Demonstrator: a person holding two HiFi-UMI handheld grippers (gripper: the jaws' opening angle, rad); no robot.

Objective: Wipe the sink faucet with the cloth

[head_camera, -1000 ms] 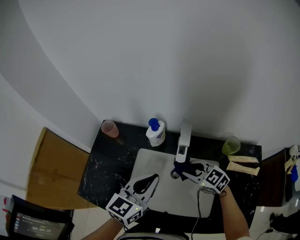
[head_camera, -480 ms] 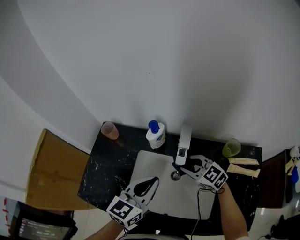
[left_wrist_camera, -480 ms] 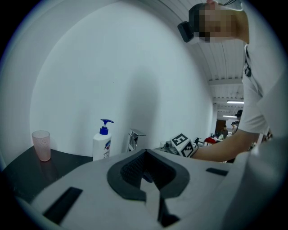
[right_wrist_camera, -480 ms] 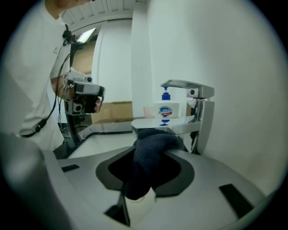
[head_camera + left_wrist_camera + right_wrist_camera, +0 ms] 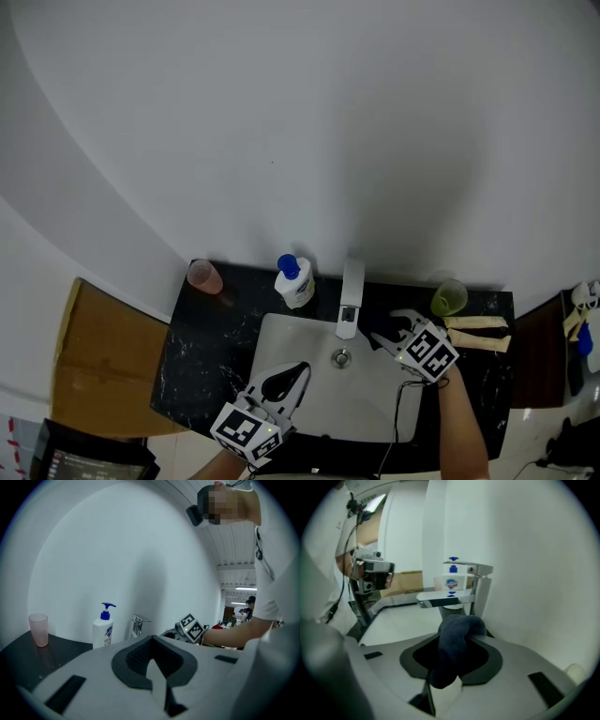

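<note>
At the back edge of the white sink [image 5: 300, 345], which is set into a black marbled table [image 5: 202, 339], the chrome faucet [image 5: 350, 298] stands against the pale wall with its spout reaching out over the basin. The right gripper [image 5: 382, 331] sits just to the right of the faucet, angled down towards its base. Its jaws are clamped on a dark blue cloth [image 5: 453, 648], which bulges up in a rounded wad between them. In the right gripper view the cloth sits low in front of the faucet's upright column and under the line of the spout; whether it touches the metal cannot be told.

The left gripper [image 5: 287, 379] hangs over the near left part of the sink, well apart from the faucet, its jaws closed together with nothing between them.

A white soap bottle with a blue pump [image 5: 293, 280] stands just left of the faucet, a pink cup [image 5: 203, 276] at the table's far left corner, and a green cup [image 5: 449, 298] to the right of the faucet.
</note>
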